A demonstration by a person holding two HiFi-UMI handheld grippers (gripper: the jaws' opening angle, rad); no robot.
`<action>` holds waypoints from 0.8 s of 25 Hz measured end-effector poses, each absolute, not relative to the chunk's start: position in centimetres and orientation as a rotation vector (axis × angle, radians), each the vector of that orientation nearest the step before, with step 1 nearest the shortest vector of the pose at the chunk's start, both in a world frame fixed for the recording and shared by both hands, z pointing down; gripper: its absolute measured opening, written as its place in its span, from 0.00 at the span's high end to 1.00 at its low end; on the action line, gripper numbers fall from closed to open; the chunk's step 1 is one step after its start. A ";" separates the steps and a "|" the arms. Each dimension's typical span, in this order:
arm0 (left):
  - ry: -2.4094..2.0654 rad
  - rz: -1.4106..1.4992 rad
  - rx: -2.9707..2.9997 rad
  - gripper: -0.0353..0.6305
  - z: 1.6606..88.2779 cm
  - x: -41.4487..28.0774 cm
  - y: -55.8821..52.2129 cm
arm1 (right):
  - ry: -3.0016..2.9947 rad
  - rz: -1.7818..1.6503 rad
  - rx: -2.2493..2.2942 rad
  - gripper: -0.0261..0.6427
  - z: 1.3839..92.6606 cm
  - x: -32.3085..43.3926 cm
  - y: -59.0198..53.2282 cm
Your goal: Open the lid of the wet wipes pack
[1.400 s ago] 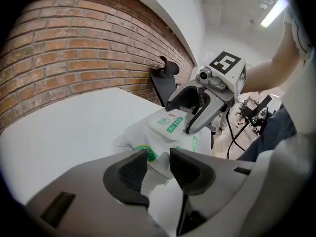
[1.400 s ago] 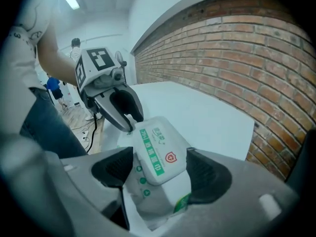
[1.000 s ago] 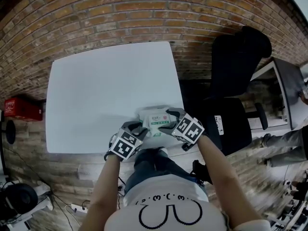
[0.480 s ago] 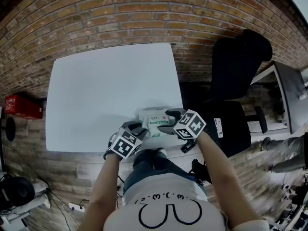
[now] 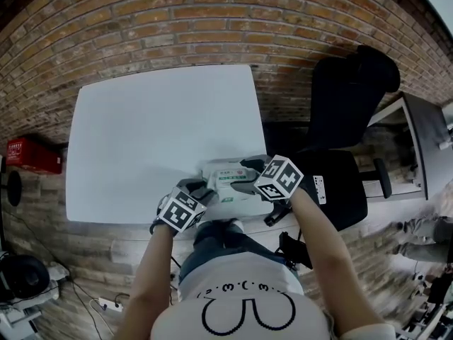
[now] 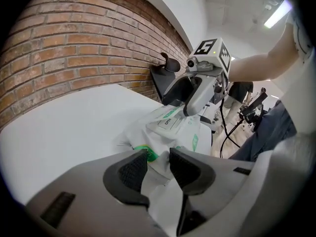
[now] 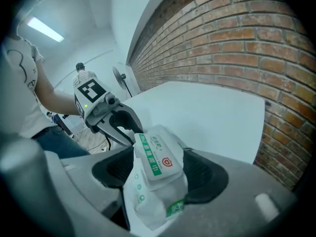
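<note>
Running lengthwise claw-to-claw, wet wipes pack (image 5: 224, 180) is end-clamped by left claw (image 6: 158, 163); right claw (image 7: 159, 176), just closing, straddles lid (image 7: 158, 156).

**Q:** What does the operator wear?

**A:** A white short-sleeved T-shirt (image 5: 248, 310) with a black line drawing across the front, and blue jeans (image 5: 219, 241).

**Q:** How are the hand-held units built?

**A:** The left gripper (image 5: 202, 190) and right gripper (image 5: 248, 177) have light grey moulded shells. The fingers (image 6: 132, 171) carry dark ribbed pads on their inner faces. Behind the fingers, each unit has a marker cube (image 5: 177, 213) printed with black-and-white square codes. Just below the right unit's cube sits a small round lens (image 6: 191, 63). A green lamp (image 7: 85, 106) glows below the left unit's cube.
</note>
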State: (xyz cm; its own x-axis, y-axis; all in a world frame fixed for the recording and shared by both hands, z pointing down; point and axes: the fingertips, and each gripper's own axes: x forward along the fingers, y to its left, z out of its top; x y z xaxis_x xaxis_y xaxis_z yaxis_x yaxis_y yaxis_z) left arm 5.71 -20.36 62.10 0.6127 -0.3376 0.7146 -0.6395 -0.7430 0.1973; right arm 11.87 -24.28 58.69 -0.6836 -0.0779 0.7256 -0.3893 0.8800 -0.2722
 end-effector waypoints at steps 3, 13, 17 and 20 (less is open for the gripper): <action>-0.762 0.945 2.401 0.74 62.1 5.9 -20.3 | -2.303 0.519 0.331 0.50 58.0 12.1 -25.0; -0.738 0.938 2.393 0.74 62.1 5.9 -20.3 | -2.285 0.472 0.391 0.87 58.1 12.5 -28.1; -0.732 0.930 2.391 0.74 62.1 5.9 -20.4 | -2.249 0.459 0.448 0.86 58.9 12.4 -29.6; -0.727 0.932 2.389 0.74 62.1 5.8 -20.4 | -2.220 0.463 0.483 0.82 59.4 12.4 -30.3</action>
State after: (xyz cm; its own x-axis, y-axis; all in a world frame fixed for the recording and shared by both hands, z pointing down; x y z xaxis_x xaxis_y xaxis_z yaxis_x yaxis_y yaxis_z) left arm 5.82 -20.43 62.08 0.6285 -0.3015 0.7170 -0.6222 -0.7480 0.2309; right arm 12.39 -30.25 59.44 -0.6074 -0.1886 0.7717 -0.4811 0.8603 -0.1684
